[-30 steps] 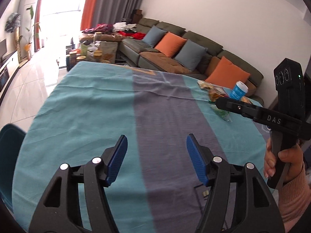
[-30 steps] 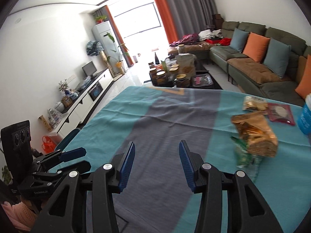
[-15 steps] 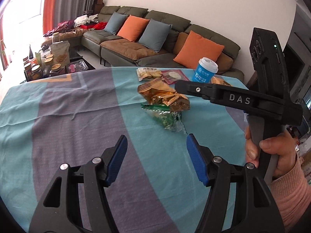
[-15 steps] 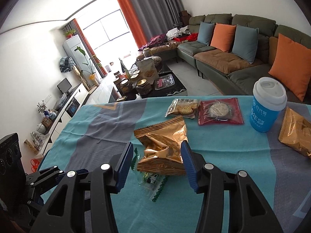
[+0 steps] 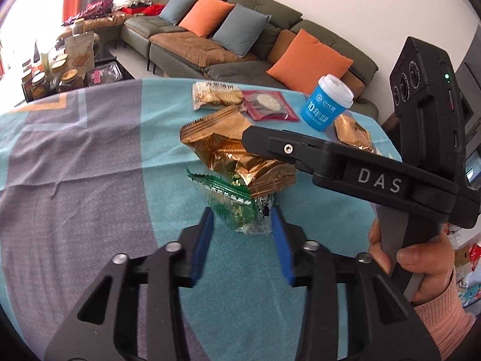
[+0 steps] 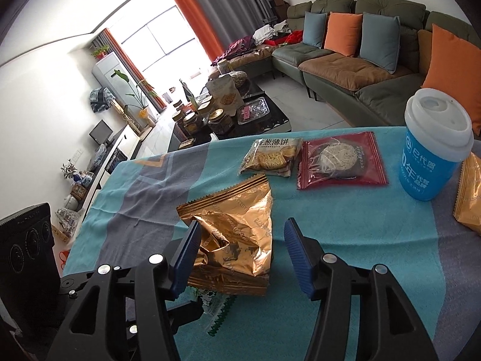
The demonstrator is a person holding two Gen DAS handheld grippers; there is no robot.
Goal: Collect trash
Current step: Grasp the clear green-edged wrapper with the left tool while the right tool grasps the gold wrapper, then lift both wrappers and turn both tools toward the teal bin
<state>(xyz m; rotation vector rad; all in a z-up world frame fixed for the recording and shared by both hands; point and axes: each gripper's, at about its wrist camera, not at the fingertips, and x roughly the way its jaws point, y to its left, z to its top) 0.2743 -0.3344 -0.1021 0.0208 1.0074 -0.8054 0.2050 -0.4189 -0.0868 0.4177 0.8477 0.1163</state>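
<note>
A crumpled gold wrapper [image 5: 237,153] [image 6: 237,234] lies on the teal and grey tablecloth [image 5: 90,180], over a green and clear wrapper [image 5: 240,207] [image 6: 219,307]. My left gripper [image 5: 242,225] is open, its blue pads on either side of the green wrapper's near end. My right gripper [image 6: 240,240] is open around the gold wrapper; its body crosses the left wrist view [image 5: 360,171]. A biscuit packet [image 6: 270,156], a red snack packet [image 6: 339,162], a blue paper cup [image 6: 430,147] and another gold packet [image 6: 469,198] lie beyond.
The table's far edge runs just behind the packets. Past it stand a green sofa [image 5: 240,30] with orange and blue cushions and a low coffee table [image 6: 240,114] crowded with jars.
Both grippers have swung toward the trash pile and closed in. The left gripper's pads now flank the green wrapper and stand closer together; the right gripper now straddles the gold wrapper.
</note>
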